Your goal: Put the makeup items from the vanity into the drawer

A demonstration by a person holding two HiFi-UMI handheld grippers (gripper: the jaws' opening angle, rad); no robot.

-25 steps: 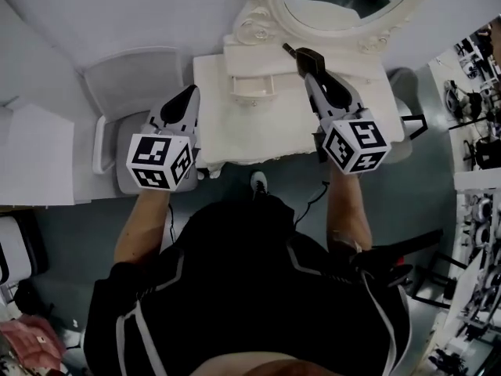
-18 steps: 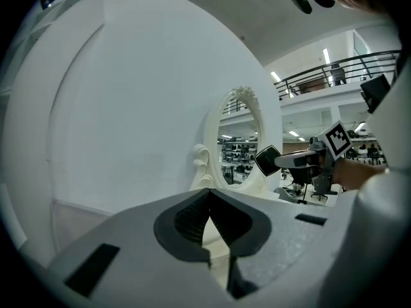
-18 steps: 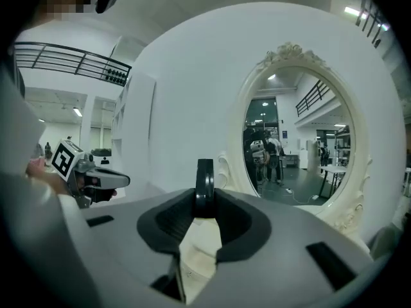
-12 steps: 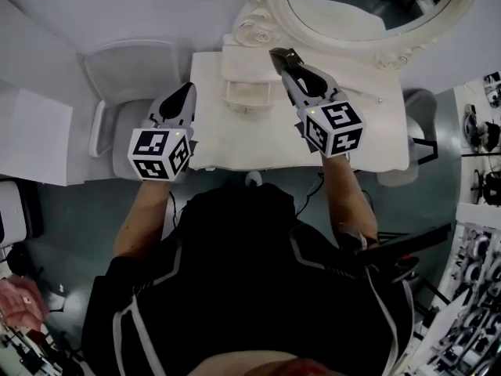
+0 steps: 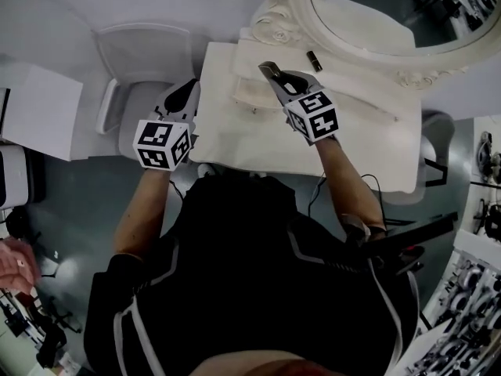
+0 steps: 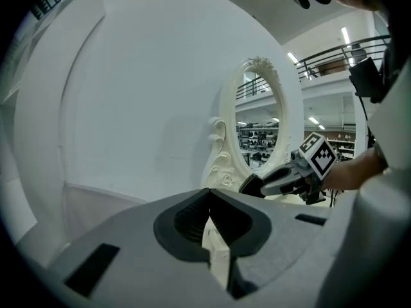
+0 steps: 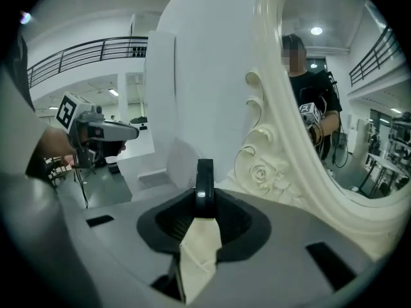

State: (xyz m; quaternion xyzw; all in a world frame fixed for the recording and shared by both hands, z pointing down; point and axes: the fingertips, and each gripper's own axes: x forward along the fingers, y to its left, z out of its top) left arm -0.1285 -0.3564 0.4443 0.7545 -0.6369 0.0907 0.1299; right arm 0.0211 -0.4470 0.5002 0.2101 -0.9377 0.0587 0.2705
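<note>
Your left gripper (image 5: 188, 92) is shut and empty; your right gripper (image 5: 269, 70) holds a dark makeup item (image 7: 204, 183) over the drawer (image 5: 252, 94).

At far left, a chair (image 5: 141, 49) stands beside the vanity (image 5: 235, 143). Your left gripper hovers at the vanity's left edge, its jaws closed together with nothing between them. To its right, the small drawer sits pulled out below the carved base of the mirror (image 5: 376, 6). Your right gripper reaches over the drawer's back edge. Its jaws are clamped on the slim makeup item, which stands upright between them, clear of the vanity top. Further right, a small dark tube (image 5: 313, 59) lies on the vanity, just beside the mirror's frame.
</note>
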